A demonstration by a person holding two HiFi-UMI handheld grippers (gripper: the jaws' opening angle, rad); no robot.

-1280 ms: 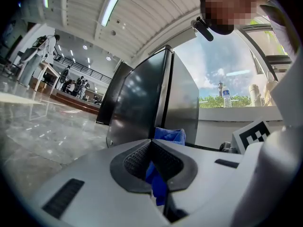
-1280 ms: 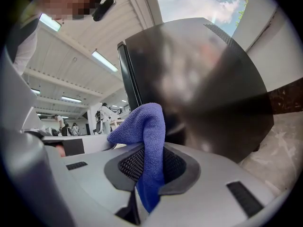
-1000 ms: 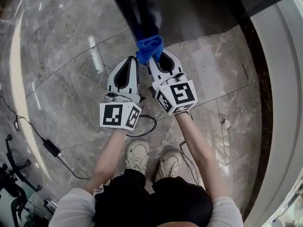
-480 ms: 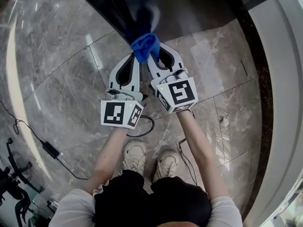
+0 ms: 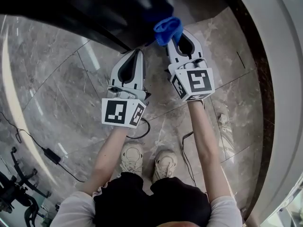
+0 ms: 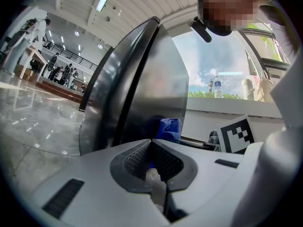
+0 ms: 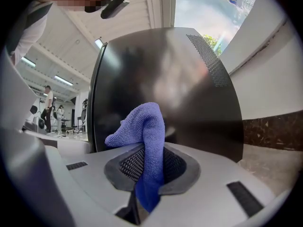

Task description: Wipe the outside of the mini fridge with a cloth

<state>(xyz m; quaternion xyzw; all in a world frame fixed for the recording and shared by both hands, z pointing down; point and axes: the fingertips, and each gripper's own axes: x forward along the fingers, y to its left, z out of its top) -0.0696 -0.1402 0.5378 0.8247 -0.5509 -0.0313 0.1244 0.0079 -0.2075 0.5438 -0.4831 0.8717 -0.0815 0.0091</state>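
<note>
The mini fridge [image 5: 94, 4] is a glossy black box across the top of the head view. Its dark side fills the right gripper view [image 7: 165, 74], and its corner shows in the left gripper view [image 6: 142, 79]. My right gripper [image 5: 179, 34] is shut on a blue cloth [image 5: 168, 28], whose bunched end is pressed on the fridge side. The cloth [image 7: 149, 126] sticks up between the pads. My left gripper [image 5: 137, 51] is shut with nothing held, just left of the right one, its tip near the fridge's lower edge. From there the cloth [image 6: 169, 129] shows beyond its tips.
A grey marble floor [image 5: 57, 89] lies below. A black cable with a power brick [image 5: 52, 152] runs at the left, and another cable [image 5: 142, 126] loops near the person's shoes [image 5: 135, 157]. A white wall with a dark base strip [image 5: 279, 79] runs along the right.
The right gripper has carried the cloth up and to the right along the fridge. The left gripper, close beside the cloth before, now stands apart from it.
</note>
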